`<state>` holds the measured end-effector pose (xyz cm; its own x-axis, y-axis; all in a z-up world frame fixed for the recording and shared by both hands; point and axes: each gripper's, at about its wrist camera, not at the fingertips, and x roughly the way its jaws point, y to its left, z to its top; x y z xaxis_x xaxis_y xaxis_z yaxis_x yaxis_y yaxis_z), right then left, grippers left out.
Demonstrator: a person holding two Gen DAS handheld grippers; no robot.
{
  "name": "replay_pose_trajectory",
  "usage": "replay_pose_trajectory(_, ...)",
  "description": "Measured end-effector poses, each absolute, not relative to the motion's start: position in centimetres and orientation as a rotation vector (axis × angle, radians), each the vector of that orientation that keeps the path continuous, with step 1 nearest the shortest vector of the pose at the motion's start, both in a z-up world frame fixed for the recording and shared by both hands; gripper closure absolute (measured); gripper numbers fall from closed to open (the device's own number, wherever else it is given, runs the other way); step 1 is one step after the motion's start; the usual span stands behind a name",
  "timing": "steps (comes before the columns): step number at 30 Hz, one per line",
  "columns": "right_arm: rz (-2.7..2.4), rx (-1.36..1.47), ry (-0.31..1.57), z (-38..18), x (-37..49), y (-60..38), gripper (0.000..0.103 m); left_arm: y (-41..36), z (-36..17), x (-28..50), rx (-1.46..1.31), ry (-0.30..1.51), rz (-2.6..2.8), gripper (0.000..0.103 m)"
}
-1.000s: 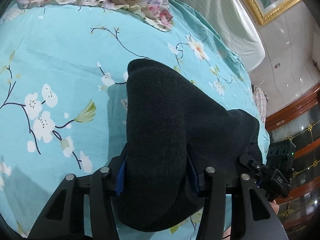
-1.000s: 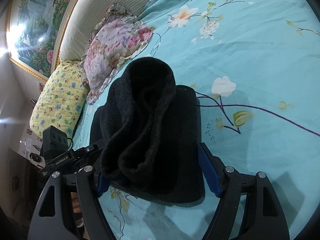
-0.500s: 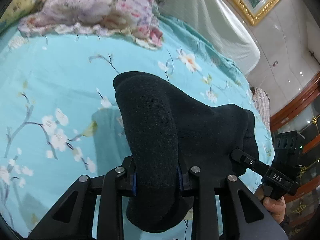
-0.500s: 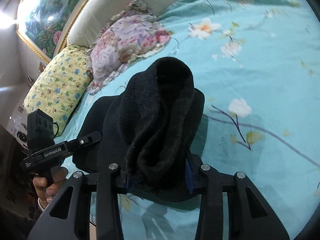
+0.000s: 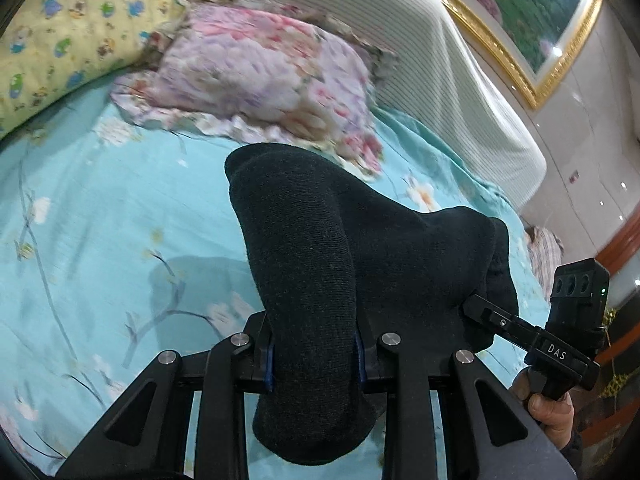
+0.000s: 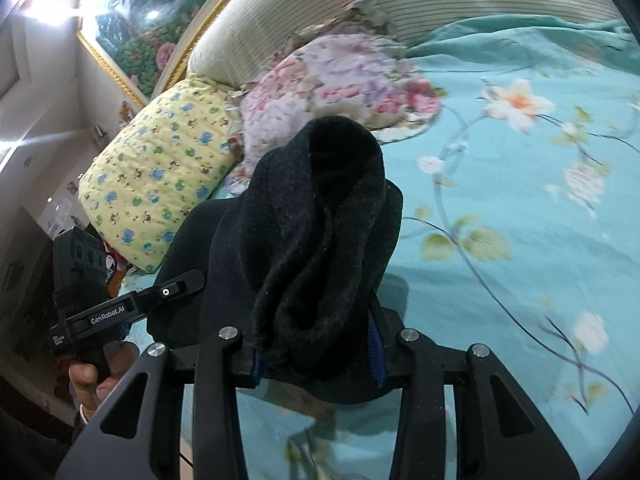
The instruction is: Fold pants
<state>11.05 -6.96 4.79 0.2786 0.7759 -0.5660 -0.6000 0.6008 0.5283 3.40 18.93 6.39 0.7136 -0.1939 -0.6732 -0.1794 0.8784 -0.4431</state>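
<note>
Since the pants [image 5: 312, 264] are thick, soft and droop freely, keep both edge bunches pinched. Your left claw [image 5: 314, 354] and right claw [image 6: 316, 354] each clamp a wad above the bed [image 5: 100, 208].

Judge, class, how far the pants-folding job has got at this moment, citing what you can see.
Done: both grippers have clamped the black pants, the left gripper on one bunched end, the right gripper on the other.

In hand: the pants hang between them, lifted above the teal bedsheet.

Left: no neat fold shows; the fabric is bunched, so laying it flat and folding remains.
</note>
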Motion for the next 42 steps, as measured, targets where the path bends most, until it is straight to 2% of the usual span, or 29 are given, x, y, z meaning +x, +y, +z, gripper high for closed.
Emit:
replay_pose_trajectory(16,0.956,0.126,0.871,4.3,15.6,3.8,0.062,25.7,4.7,7.6,-0.511,0.760,0.171,0.075)
replay_pose_trajectory(29,0.941,0.113,0.909,1.9,17.9,6.3,0.060,26.7,2.3,9.1,-0.485,0.782,0.207,0.074)
replay_pose_trajectory(35,0.926,0.105,0.930,1.2,18.3,6.3,0.053,27.2,1.3,9.1,-0.509,0.802,0.215,0.063)
replay_pose_trajectory(38,0.925,0.113,0.938,0.8,18.6,6.2,0.052,27.2,0.9,9.0,-0.509,0.810,0.229,0.053)
replay_pose_trajectory(40,0.920,0.112,0.939,0.6,18.6,6.1,0.050,27.3,0.7,8.9,-0.505,0.817,0.249,0.042)
replay_pose_trajectory(42,0.915,0.112,0.941,0.5,18.7,6.0,0.048,27.3,0.6,8.7,-0.501,0.816,0.264,0.040)
